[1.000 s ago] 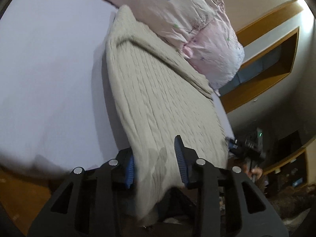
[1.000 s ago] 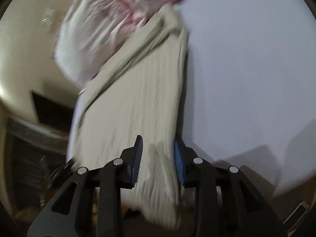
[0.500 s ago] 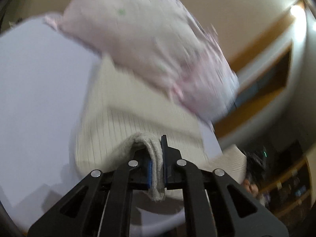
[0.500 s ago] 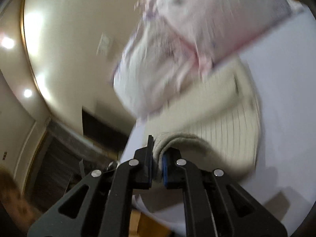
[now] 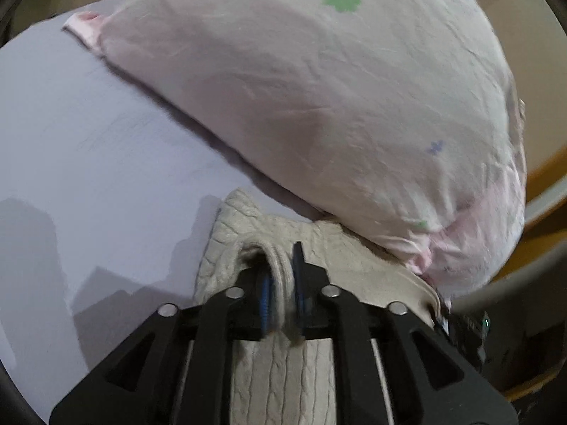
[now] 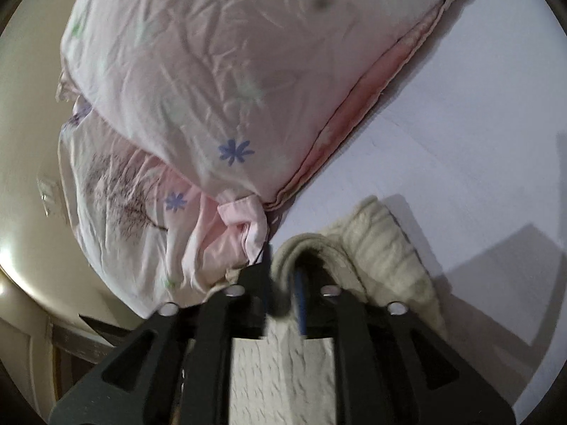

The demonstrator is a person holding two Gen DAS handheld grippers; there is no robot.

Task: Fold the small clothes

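Note:
A cream cable-knit sweater (image 5: 244,233) lies on the pale lilac bed sheet (image 5: 88,163), its far end against the pink pillow. My left gripper (image 5: 281,276) is shut on a doubled hem of the sweater, carried over the rest of the garment. My right gripper (image 6: 283,276) is shut on the other corner of the same sweater (image 6: 386,244), also folded forward over itself. The sweater under both grippers hides the layer below.
A large pink pillow with flower prints (image 5: 319,88) lies just beyond the sweater and also fills the right wrist view (image 6: 212,71). The bed edge and dark furniture (image 5: 496,336) are to the right; a beige wall (image 6: 24,141) is to the left.
Both grippers closed on the sweater's near hem, lifted it and carried it forward toward the pillow, folding the sweater over itself. The pillow now looms much closer.

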